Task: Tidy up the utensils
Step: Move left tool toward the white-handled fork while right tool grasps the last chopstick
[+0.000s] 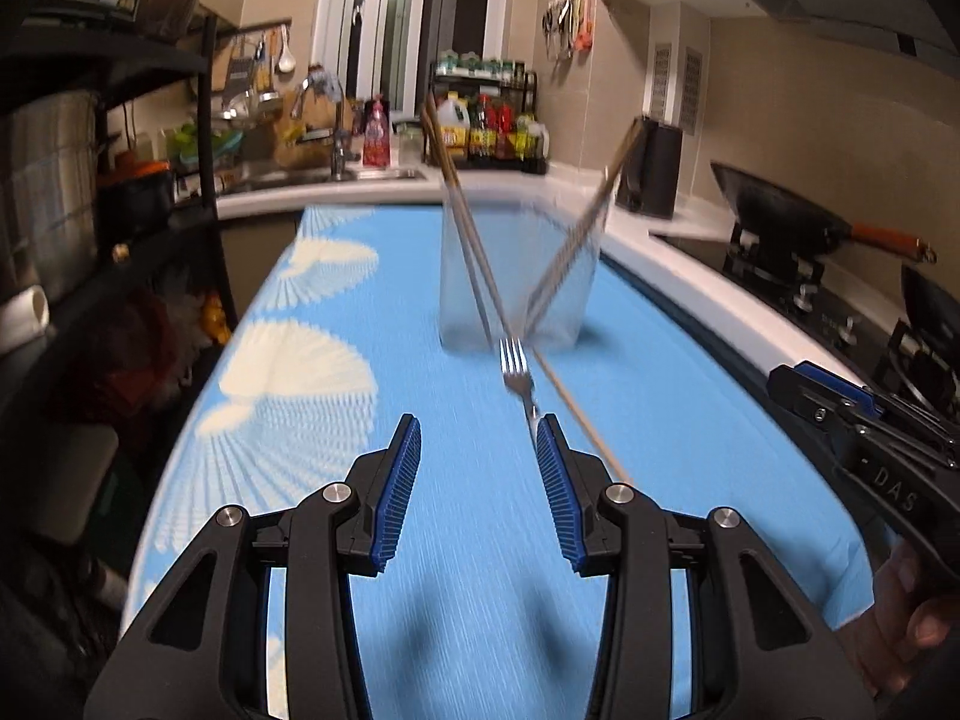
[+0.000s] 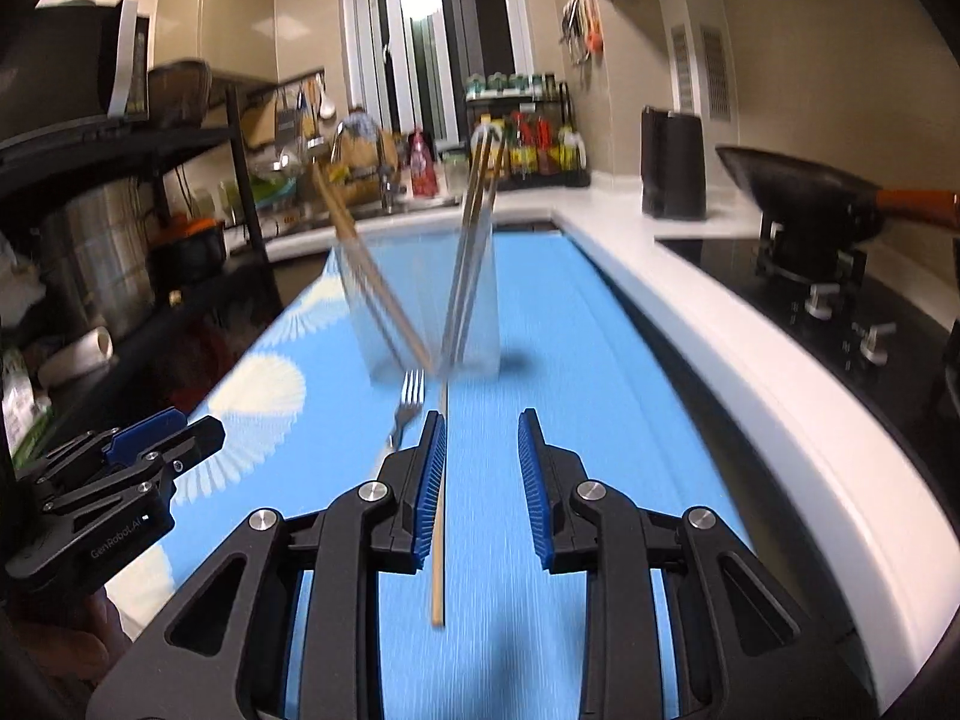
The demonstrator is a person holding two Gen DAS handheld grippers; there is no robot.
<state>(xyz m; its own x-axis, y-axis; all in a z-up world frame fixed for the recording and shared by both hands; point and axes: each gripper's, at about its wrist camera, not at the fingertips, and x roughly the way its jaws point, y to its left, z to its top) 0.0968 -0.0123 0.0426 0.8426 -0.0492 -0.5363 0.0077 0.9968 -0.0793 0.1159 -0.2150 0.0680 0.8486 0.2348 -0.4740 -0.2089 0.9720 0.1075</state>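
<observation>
Jaws spread, both empty, nearing fork (image 1: 517, 373) and chopstick (image 2: 438, 528) before glass (image 1: 516, 276); risking toppling it.

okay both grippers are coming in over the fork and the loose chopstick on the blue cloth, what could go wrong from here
1. The fork and loose chopstick lie close together, crossing near the glass holder; closing on one could drag or flick the other.
2. The holder is tall, clear and already has chopsticks leaning out both ways; a bump might tip it.
3. The left gripper and right gripper are side by side with fingers open, so they could collide.
</observation>
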